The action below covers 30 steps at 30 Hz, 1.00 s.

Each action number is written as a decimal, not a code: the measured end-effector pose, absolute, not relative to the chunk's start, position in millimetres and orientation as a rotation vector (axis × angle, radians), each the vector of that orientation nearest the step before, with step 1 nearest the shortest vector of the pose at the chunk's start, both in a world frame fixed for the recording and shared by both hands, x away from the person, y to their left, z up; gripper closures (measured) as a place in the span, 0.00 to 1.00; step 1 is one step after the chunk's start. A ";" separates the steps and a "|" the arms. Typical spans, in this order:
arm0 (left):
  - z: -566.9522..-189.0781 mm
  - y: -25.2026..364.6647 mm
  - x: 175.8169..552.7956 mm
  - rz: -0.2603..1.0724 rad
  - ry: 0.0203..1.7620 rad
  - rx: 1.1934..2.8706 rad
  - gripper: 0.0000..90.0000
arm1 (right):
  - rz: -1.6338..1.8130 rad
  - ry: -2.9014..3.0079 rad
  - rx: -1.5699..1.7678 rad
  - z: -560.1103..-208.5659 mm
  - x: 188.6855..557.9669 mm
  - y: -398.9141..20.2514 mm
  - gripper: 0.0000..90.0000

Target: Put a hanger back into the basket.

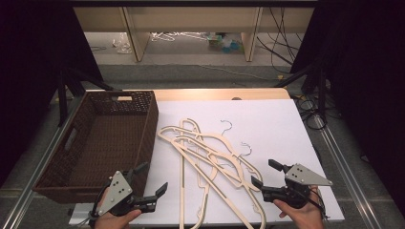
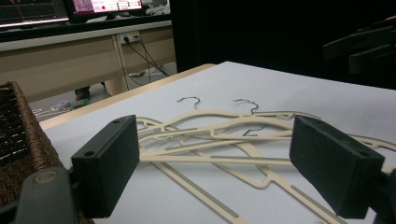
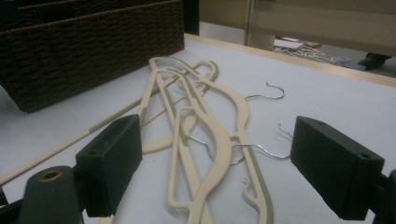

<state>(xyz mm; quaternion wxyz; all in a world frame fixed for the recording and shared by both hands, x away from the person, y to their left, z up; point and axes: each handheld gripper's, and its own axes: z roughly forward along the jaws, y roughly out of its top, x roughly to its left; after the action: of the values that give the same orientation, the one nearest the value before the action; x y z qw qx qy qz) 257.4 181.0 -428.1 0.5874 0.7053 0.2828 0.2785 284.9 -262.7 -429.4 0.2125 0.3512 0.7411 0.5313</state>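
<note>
Several cream hangers point(image 1: 210, 162) lie tangled on the white bench point(image 1: 277, 124), just beside an empty wicker basket point(image 1: 71, 138). Both the left gripper point(image 1: 150, 183) and the right gripper point(image 1: 264, 173) hover near the pile with jaws spread wide, gripping nothing. Apparently no hanger is moved yet; the whole job remains.
</note>
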 end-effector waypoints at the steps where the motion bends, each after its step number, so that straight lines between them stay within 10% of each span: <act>1: -428.1 180.9 257.5 0.648 0.659 1.644 0.18 | 1.450 2.047 0.965 -429.6 285.4 -263.2 0.20; 30: -428.8 179.2 257.9 0.643 0.644 1.644 0.18 | 1.123 2.431 1.068 -449.5 289.0 -252.4 0.36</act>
<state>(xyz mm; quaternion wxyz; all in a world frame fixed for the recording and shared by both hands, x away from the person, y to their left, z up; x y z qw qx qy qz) 257.9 179.2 -428.8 0.5901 0.7064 0.2765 0.2763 289.0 -252.4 -449.5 0.1288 0.3675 0.8362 0.3862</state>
